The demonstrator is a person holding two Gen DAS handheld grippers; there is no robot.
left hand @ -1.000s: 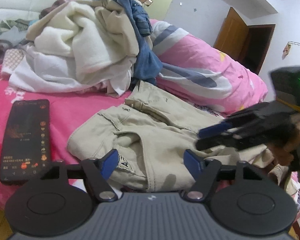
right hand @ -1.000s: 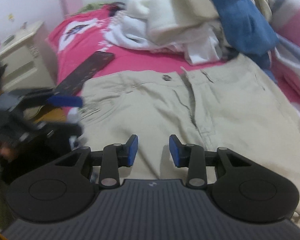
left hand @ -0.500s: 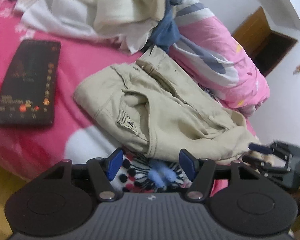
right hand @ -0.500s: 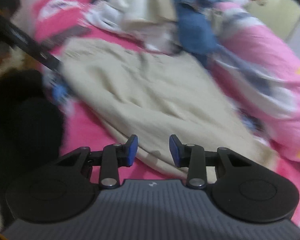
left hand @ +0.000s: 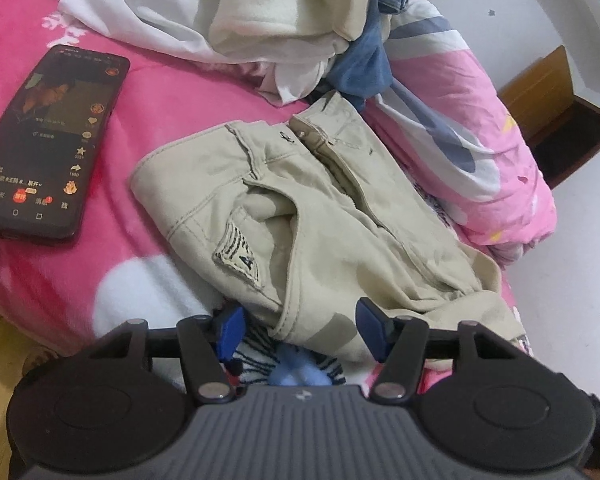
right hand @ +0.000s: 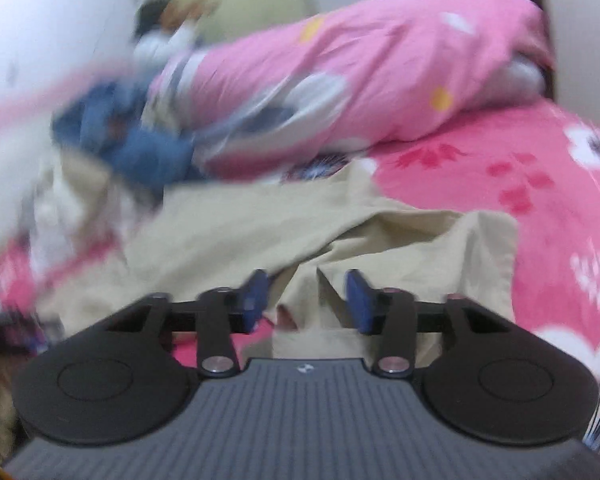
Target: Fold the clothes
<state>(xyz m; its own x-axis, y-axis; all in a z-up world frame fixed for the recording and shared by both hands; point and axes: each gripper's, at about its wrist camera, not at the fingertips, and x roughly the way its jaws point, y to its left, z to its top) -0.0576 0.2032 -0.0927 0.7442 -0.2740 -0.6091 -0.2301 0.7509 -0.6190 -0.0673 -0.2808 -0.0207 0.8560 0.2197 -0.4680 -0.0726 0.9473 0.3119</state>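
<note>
- Khaki trousers [left hand: 300, 216] lie on the pink bed [left hand: 180, 92], crumpled, waist toward the clothes pile [left hand: 236, 8]; a phone [left hand: 48, 140] lies beside them.
- Left gripper [left hand: 298, 330]: jaws apart, just been closing slightly, trouser hem between them, pads not pressing.
- Right gripper [right hand: 306, 300]: jaws just been opening, cloth between them, unclamped; view blurred.
- Judgement: early stage. No neat fold yet, pile untouched.
</note>
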